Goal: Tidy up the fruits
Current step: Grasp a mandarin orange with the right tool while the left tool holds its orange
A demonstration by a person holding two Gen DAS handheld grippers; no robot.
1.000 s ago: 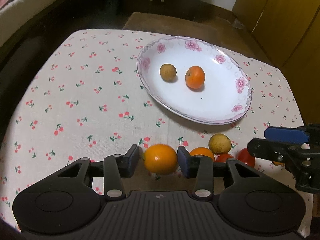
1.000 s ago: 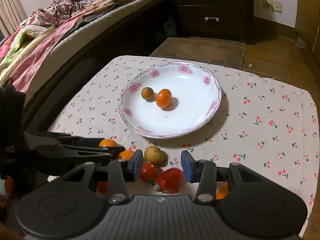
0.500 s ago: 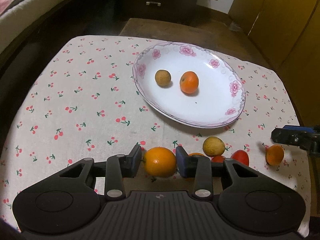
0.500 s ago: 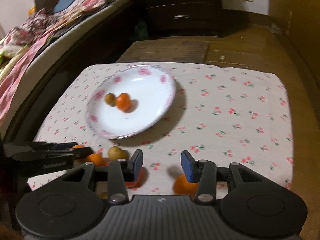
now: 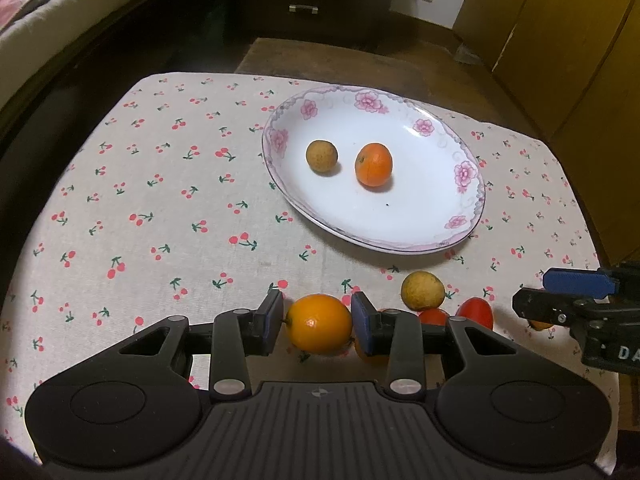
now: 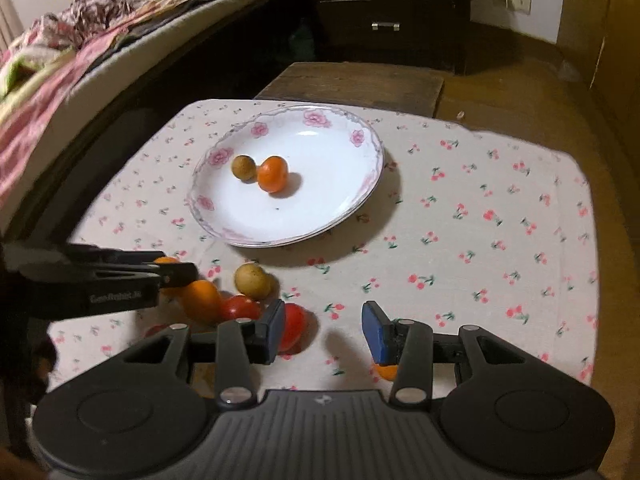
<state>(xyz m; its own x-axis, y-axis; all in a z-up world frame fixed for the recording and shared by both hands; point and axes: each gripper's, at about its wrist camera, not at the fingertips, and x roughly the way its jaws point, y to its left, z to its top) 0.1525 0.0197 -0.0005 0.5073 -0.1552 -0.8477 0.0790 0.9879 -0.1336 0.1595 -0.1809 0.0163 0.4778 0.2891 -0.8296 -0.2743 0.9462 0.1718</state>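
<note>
Left wrist view: a table under a cream tablecloth [image 5: 160, 208] printed with red cherries. The left gripper [image 5: 318, 322] has its blue pads closed narrow against both sides of a large orange [image 5: 319, 323], which sits at the near edge of the cloth. Just right of it lie a yellowish round fruit [image 5: 423, 290] and two red tomatoes [image 5: 476, 312], close together, with another orange fruit mostly hidden behind the right-hand finger. At the far right edge the right gripper [image 5: 560, 296] reaches in sideways, partly covering a small orange fruit beneath it. Beyond the loose fruit stands a white oval plate [image 5: 460, 220] with pink flowers on its rim; in it are a brown round fruit [image 5: 321, 155] and a tangerine [image 5: 373, 165], near each other but apart. A dark cabinet and wooden doors stand behind.

Right wrist view, slightly blurred: the right gripper [image 6: 324, 330] hangs over bare cloth, its jaws set apart with nothing between them. One tomato [image 6: 294, 326] lies just outside its left finger; a small orange piece [image 6: 386, 371] peeks from under its right finger. The left gripper [image 6: 172, 270] enters from the left, in front of the fruit cluster. The plate [image 6: 360, 192] lies beyond, holding the same two fruits, here appearing to touch. A bed with rumpled bedding [image 6: 60, 48] lies at the left
</note>
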